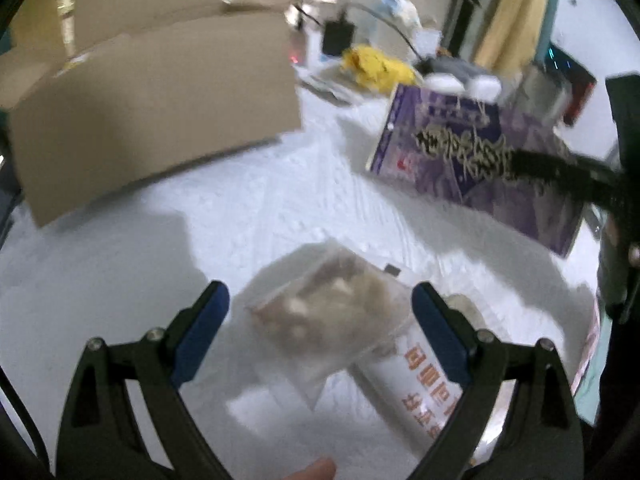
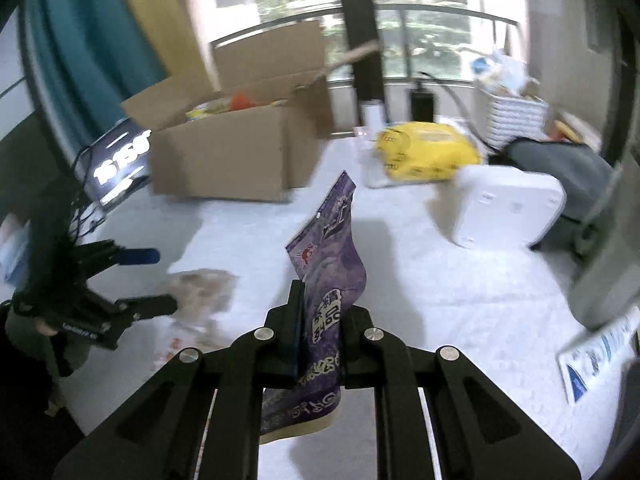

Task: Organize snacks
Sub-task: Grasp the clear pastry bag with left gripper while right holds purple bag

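Right now, my read of the risks from the two wrist views:
Right tongs (image 2: 320, 320): clamped flat on the purple snack pouch (image 2: 334, 264), which I hold in the air above the white counter (image 2: 440, 280)
Grip risk: the pads pinch only one thin part of the pouch and most of it stands free ahead of them; I judge a quick swing could let the slick film slide out or fold over
Box: the open cardboard box (image 2: 224, 160) sits at the far left of the counter with some snacks already inside, well apart from the pouch; its raised flaps could catch the pouch's free end if I come in low
Left tongs (image 1: 320, 320): wide open, holding nothing, hovering over the clear packet of brown snacks (image 1: 332, 312) that lies on the counter
Stack risk: the clear packet partly overlaps a white packet with orange print (image 1: 420, 388); closing here could nip both, or push the top one away
Crossing risk: both tongs work near each other, so they could knock together on the way to the box
Blur: both views are smeared, so I cannot tell exact contact at the pouch edge
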